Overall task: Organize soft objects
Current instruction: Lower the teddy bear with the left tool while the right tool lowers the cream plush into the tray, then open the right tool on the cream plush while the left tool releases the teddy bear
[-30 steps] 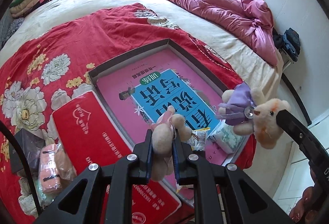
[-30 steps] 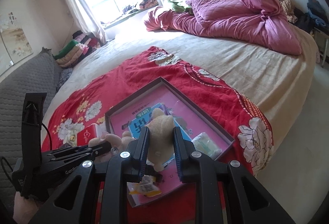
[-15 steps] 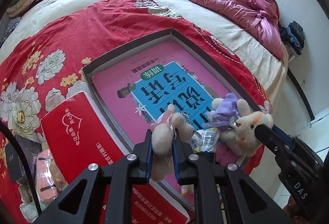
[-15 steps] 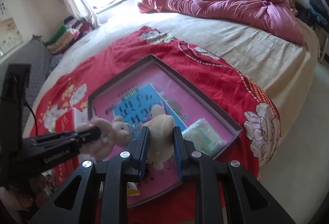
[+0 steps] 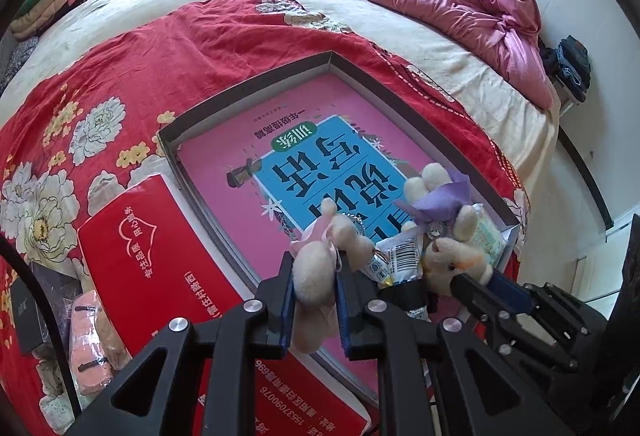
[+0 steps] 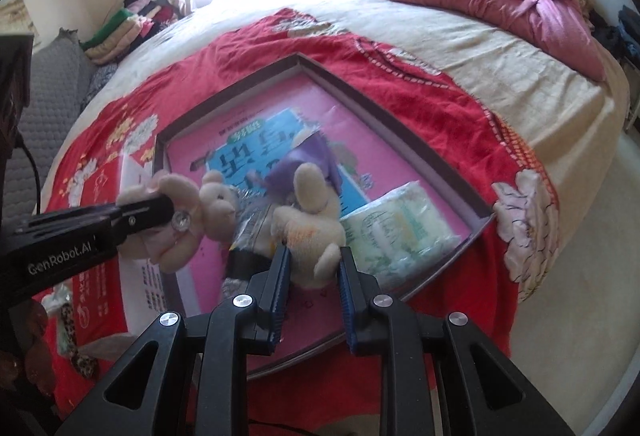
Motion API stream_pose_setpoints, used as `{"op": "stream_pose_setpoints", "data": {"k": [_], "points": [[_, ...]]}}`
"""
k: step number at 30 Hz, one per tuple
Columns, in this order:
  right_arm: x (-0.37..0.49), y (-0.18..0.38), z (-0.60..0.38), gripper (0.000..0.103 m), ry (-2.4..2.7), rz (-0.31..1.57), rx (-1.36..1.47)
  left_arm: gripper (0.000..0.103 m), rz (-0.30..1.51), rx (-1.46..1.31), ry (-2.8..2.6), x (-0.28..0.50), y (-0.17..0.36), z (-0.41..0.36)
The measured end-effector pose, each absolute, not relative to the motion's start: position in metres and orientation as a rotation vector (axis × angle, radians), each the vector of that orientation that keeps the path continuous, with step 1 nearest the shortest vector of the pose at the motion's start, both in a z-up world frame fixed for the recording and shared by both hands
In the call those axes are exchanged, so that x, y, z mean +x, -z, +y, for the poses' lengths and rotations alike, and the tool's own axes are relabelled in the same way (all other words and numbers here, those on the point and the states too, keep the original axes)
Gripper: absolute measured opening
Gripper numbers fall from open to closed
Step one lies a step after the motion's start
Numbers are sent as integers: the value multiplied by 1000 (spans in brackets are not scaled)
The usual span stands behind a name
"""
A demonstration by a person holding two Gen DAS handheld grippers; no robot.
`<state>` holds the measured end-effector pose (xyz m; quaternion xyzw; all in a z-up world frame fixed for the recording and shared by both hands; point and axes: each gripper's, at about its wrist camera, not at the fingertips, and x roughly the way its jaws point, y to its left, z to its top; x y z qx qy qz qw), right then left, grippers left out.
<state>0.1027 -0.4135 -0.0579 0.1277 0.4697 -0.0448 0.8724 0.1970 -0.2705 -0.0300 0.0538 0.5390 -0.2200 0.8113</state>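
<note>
Left tongs (image 5: 314, 290) clamped on the pink-bowed bear (image 5: 320, 272), right tongs (image 6: 310, 268) on the purple-bowed bear (image 6: 310, 224), both above the tray (image 6: 404, 125).

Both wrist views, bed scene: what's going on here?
A person works two handheld grippers over a shallow box on the bed. The left gripper has its jaws shut on a small plush with pink trim; the right gripper is shut on a plush with purple fabric. Both toys sit low at the box's near end, beside a snack packet and a tissue pack.
</note>
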Motion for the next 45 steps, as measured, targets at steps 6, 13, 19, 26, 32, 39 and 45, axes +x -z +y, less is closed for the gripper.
{"op": "stream_pose_setpoints", "data": {"k": [6, 13, 19, 26, 32, 39, 45], "points": [[101, 59, -414, 26, 83, 987, 272, 17, 1176, 110, 487, 197, 30, -272], [100, 59, -413, 27, 89, 989, 258, 17, 1182, 117, 494, 196, 31, -274], [99, 55, -415, 36, 96, 977, 257, 18, 1206, 122, 506, 193, 34, -278], [95, 48, -422, 44, 139, 955, 250, 19, 1223, 134, 521, 184, 37, -280], [91, 40, -424, 49, 140, 945, 256, 26, 1236, 121, 534, 176, 37, -278], [87, 31, -424, 58, 163, 927, 252, 37, 1224, 127, 543, 167, 31, -279], [83, 27, -427, 59, 192, 923, 249, 49, 1197, 107, 549, 156, 20, -273]]}}
